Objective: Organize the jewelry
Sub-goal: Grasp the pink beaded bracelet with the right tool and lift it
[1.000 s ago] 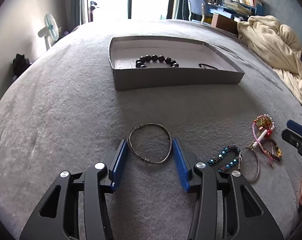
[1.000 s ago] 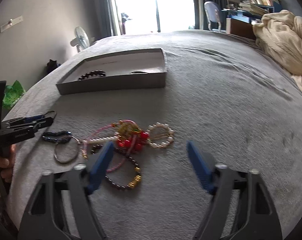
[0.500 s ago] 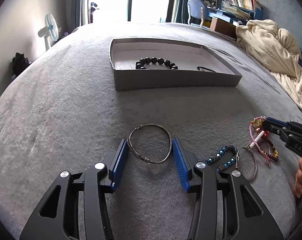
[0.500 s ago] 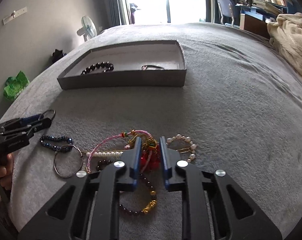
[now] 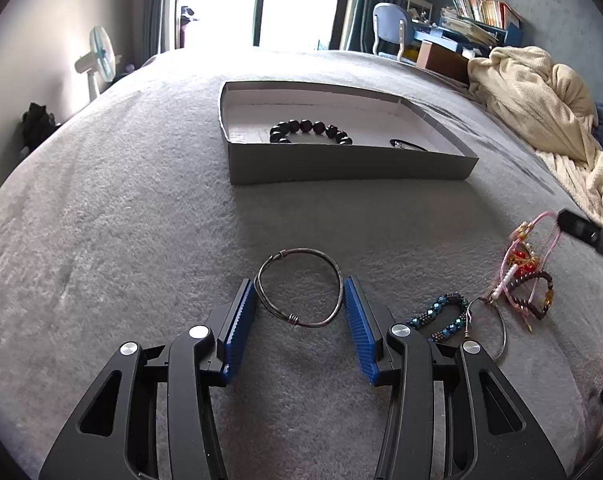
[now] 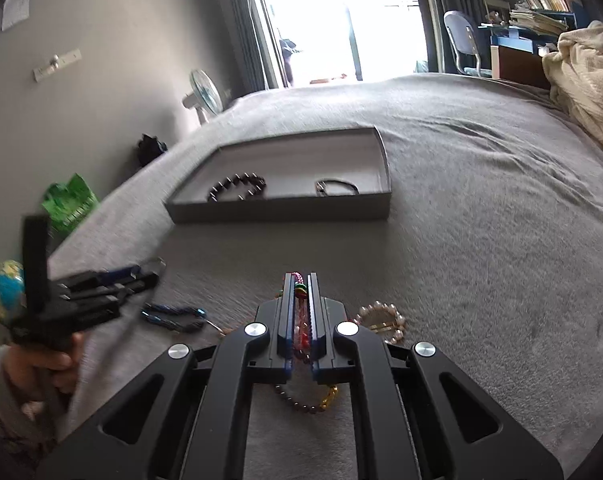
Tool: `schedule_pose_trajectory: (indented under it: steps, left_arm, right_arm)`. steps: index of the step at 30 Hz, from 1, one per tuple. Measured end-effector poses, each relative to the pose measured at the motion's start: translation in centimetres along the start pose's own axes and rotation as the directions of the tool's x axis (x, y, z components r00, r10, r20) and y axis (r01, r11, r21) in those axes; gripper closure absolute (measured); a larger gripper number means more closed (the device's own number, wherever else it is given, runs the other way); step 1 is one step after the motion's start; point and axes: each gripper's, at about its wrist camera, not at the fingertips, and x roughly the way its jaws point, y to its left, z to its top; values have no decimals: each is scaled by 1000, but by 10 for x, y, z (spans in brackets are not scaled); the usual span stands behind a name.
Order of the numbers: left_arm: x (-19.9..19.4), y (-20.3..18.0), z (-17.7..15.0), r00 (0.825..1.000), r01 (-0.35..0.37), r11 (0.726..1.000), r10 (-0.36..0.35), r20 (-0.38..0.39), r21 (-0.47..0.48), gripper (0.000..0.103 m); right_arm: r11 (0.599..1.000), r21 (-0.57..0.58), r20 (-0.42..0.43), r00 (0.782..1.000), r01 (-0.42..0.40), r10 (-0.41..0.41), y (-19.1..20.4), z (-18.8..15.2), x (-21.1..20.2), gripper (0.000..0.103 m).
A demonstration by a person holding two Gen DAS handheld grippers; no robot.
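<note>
My left gripper (image 5: pixel 300 292) is open, its blue pads either side of a dark wire bangle (image 5: pixel 299 293) lying on the grey bed cover. My right gripper (image 6: pixel 301 294) is shut on a pink cord bracelet with red and gold beads (image 6: pixel 299 312) and lifts it off the cover; it also shows at the right of the left wrist view (image 5: pixel 521 256). A grey box (image 5: pixel 349 166) holds a black bead bracelet (image 5: pixel 309 131) and a thin dark bracelet (image 5: pixel 407 145). The box also shows in the right wrist view (image 6: pixel 285 212).
On the cover lie a blue bead bracelet (image 5: pixel 441 316), a thin silver ring bangle (image 5: pixel 489 328), a dark bead bracelet with gold clasp (image 6: pixel 305 400) and a pearl bracelet (image 6: pixel 381 320). A cream blanket (image 5: pixel 541 100) is heaped at the right.
My right gripper closed on the pink cord bracelet and has risen with it, tilting up toward the box. My left gripper has stayed open around the wire bangle.
</note>
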Motion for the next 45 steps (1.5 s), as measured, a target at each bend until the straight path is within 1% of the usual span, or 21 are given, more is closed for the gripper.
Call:
schedule_pose_trajectory:
  steps: [3,7,9,12,15,20,23,26,28,32,35,40,45]
  left_arm:
    - [-1,0,0,1000,3,1000,-3,2,0,56]
    - [-2,0,-1,1000,6,1000,-6,4,-5,56]
    - [-3,1,-1,1000,8,1000,-8,6,-8,56]
    - [-4,2,-2,1000,11,1000,-11,8,-12,56]
    - [-3,2,-2,1000,9,1000,-9,6,-10,56]
    - [-2,1,-1,1000,6,1000,-6,6,-12,56]
    - [-2,1,-1,1000,7,1000,-7,6,-12,56]
    - [-2,1,-1,1000,7,1000,-7,6,-12,56]
    - [-3,1,-1,1000,5,1000,-5,6,-14,56]
    - [-3,1,-1,1000,6,1000,-6,6,-16,56]
    - [-3,1,-1,1000,5,1000,-5,6,-15,56]
    - [-4,0,-2,1000,9,1000,-9,12,-10,56]
    - [-15,-5,-3,997,49,998,-50,50,27,57]
  right_arm:
    - [998,46,3,999,-37,37,-7,5,-6,97]
    - [998,54,-32,999,-19,21,-13,0,0,97]
    - [998,67,-35,999,-15,17,-16,-5,0,97]
    - [992,113,16,999,-47,46,-22,-8,-13,97]
    - [989,129,60,996,-74,67,-25,0,-27,97]
    - [987,122,120,989,-103,88,-25,18,-52,97]
    - [988,115,140,986,-106,89,-25,25,-61,97]
    - [991,105,144,987,-87,71,-25,28,-66,97]
    - [991,118,121,991,-70,55,-28,23,-63,97]
    - [988,153,33,999,12,-18,-44,3,-45,97]
    - [979,199,8,999,51,-54,-62,-15,-39,97]
    - [968,237,8,997,77,-81,-79,-29,-45,97]
    - [967,244,35,996,69,-80,-83,-25,-51,97]
